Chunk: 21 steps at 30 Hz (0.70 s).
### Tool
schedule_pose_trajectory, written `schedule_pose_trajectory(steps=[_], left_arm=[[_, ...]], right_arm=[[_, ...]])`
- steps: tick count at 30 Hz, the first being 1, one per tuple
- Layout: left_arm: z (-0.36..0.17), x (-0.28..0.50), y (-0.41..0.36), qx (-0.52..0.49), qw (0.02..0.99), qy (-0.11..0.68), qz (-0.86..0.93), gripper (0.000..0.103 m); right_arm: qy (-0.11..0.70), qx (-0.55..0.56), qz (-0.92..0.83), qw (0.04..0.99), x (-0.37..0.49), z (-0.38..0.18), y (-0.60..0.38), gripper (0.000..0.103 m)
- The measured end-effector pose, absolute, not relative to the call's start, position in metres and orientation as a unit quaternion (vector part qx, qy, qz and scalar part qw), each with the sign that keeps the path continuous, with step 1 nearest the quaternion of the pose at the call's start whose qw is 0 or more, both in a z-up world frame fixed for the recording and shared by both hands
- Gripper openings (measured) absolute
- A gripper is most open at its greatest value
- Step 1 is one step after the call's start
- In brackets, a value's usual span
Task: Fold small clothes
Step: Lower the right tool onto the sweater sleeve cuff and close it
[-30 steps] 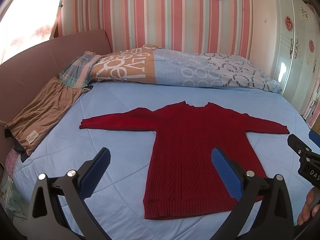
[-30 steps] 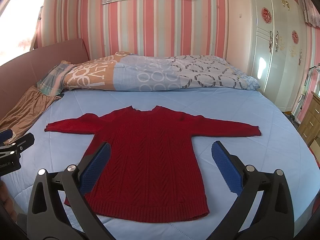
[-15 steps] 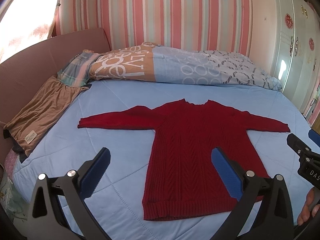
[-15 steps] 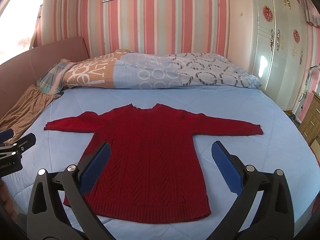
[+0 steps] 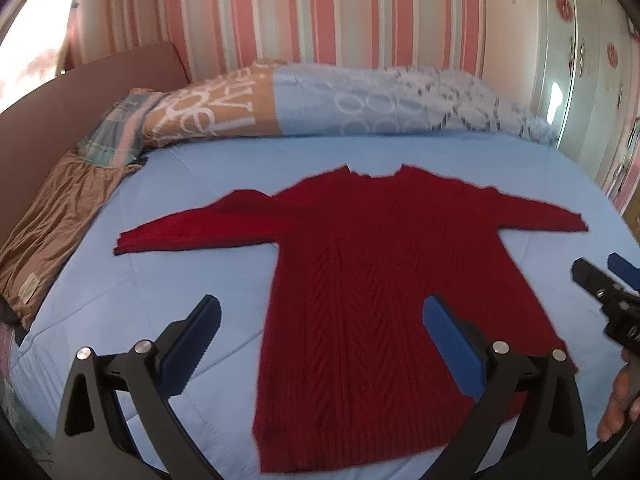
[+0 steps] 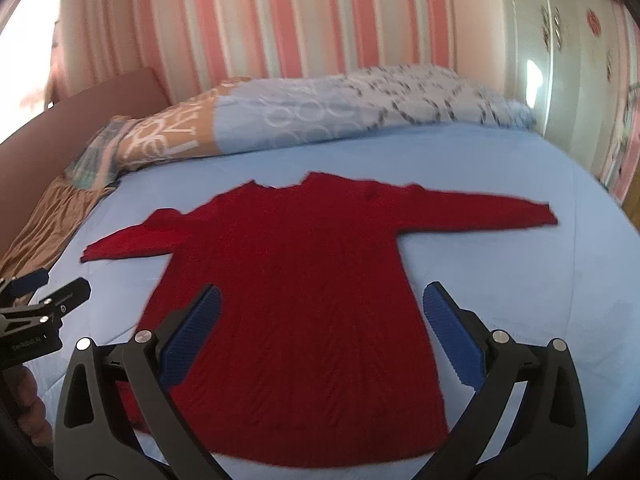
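The red cable-knit sweater lies flat and face up on the bed's pale blue quilted cover, near the middle, both sleeves spread sideways toward the bed's left and right edges, neckline toward the head of the bed, hem toward the near edge. Nothing is folded yet. Compared with half a second ago, both views have dipped and closed in: the wall picture has nearly slid out of the top of the frame, the sweater fills more of each view, and the pictures are smeared with motion. I judge the approach has begun, both tools dropping toward the hem or lower sides for a first fold.

Along the head of the bed runs a rolled duvet in tan, light blue and grey ring print; large white lettering on its tan part is too blurred to read. At the bed's left edge lies a brown satin garment with a small sewn label, unreadable.

The left gripper hangs over the sweater's left side, blue pads wide apart, holding nothing. The right gripper hangs over the lower body, jaws equally wide, empty. The body of the left tool, seen in the right view, carries small white print that cannot be read
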<state>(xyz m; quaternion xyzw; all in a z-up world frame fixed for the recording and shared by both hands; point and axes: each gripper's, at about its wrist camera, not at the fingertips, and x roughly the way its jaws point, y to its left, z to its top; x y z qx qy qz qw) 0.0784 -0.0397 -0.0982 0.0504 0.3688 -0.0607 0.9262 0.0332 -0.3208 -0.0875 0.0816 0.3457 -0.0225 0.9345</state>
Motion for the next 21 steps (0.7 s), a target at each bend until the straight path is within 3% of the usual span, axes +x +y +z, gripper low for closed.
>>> schedule_pose_trajectory(steps=[7, 21], left_arm=[[-0.135, 0.141, -0.084, 0.054, 0.902, 0.414, -0.107, 0.101], [-0.142, 0.245, -0.242, 0.054, 0.89, 0.429, -0.145, 0.101]], right_arm=[[0.375, 0.099, -0.067, 0.919, 0.069, -0.118, -0.381, 0.098], [0.437, 0.12, -0.135, 0.881, 0.148, -0.134, -0.532, 0.093]])
